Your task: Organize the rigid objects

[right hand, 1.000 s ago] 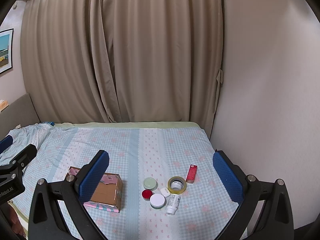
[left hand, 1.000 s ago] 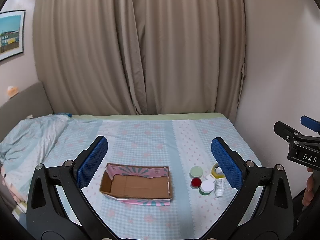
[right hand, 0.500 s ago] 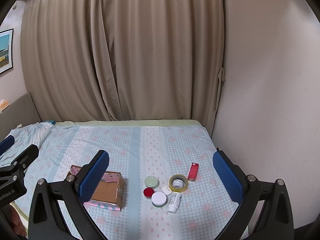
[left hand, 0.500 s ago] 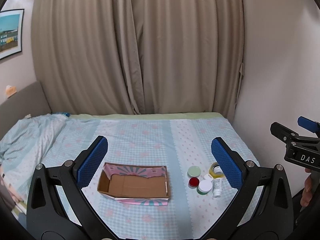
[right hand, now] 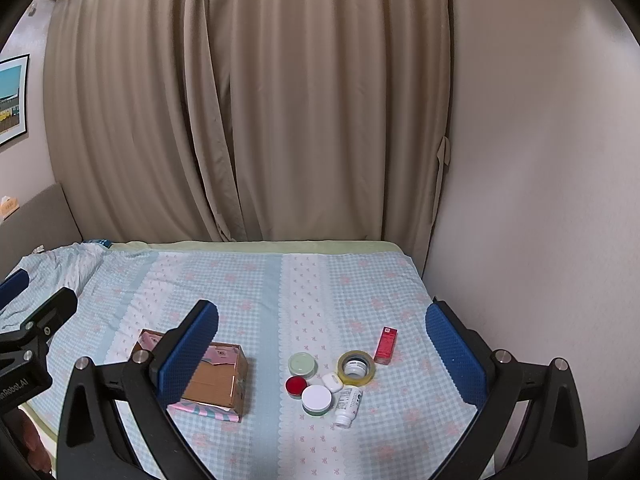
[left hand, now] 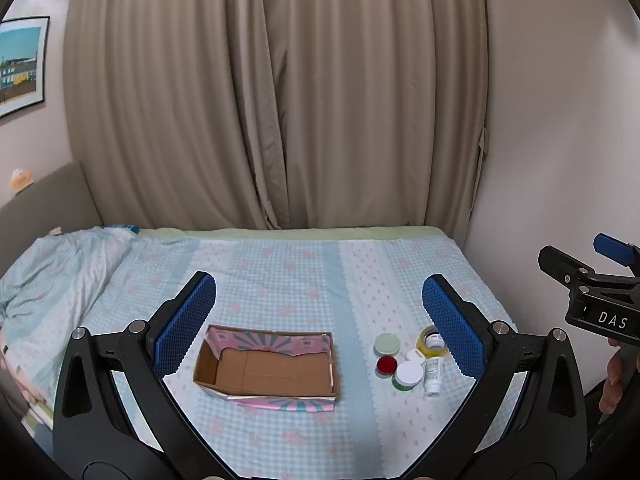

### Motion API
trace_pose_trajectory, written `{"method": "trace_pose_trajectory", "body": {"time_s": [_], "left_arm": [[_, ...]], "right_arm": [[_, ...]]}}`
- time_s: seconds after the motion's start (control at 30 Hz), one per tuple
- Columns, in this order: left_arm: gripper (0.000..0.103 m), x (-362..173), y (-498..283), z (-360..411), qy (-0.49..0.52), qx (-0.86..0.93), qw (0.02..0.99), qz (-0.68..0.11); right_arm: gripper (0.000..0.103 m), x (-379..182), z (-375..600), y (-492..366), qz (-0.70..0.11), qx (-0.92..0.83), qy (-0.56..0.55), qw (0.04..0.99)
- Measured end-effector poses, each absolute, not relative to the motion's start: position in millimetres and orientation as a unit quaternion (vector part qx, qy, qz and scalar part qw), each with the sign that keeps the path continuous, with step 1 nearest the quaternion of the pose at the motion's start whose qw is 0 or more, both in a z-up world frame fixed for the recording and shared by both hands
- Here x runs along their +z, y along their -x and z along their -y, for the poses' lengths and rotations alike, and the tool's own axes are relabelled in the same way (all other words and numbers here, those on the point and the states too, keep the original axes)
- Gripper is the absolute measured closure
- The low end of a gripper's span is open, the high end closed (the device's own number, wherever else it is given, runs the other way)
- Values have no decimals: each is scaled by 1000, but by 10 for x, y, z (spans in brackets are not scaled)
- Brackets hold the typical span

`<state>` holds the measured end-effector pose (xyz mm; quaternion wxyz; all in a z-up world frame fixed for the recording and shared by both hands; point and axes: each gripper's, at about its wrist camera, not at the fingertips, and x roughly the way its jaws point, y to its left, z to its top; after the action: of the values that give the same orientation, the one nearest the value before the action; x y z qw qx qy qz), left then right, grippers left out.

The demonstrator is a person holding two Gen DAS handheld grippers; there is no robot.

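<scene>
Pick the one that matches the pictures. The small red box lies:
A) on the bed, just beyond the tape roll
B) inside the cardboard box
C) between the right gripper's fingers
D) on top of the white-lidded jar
A: in the right wrist view the red box lies on the bed just beyond the tape roll, apart from the cardboard box, whose inside looks bare in the left wrist view.

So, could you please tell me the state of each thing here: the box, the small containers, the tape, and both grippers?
cardboard box: open, empty
green-lidded jar: upright, closed
red-lidded jar: upright, closed
white-lidded jar: upright, closed
white bottle: lying on its side
tape roll: lying flat
red carton: lying flat
left gripper: open, holding nothing
right gripper: open, holding nothing
</scene>
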<state>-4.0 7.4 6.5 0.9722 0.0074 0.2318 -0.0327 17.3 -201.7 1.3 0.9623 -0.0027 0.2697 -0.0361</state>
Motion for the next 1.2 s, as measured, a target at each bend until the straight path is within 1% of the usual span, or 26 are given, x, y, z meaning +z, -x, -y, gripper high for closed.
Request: {"method": "trace_pose_trajectory", "body": {"time_s": [1.2], "left_arm": [[1, 38, 22, -55, -6, -37, 972, -231]], "right_arm": [[0, 22, 2007, -186, -271, -37, -1, 962]]}}
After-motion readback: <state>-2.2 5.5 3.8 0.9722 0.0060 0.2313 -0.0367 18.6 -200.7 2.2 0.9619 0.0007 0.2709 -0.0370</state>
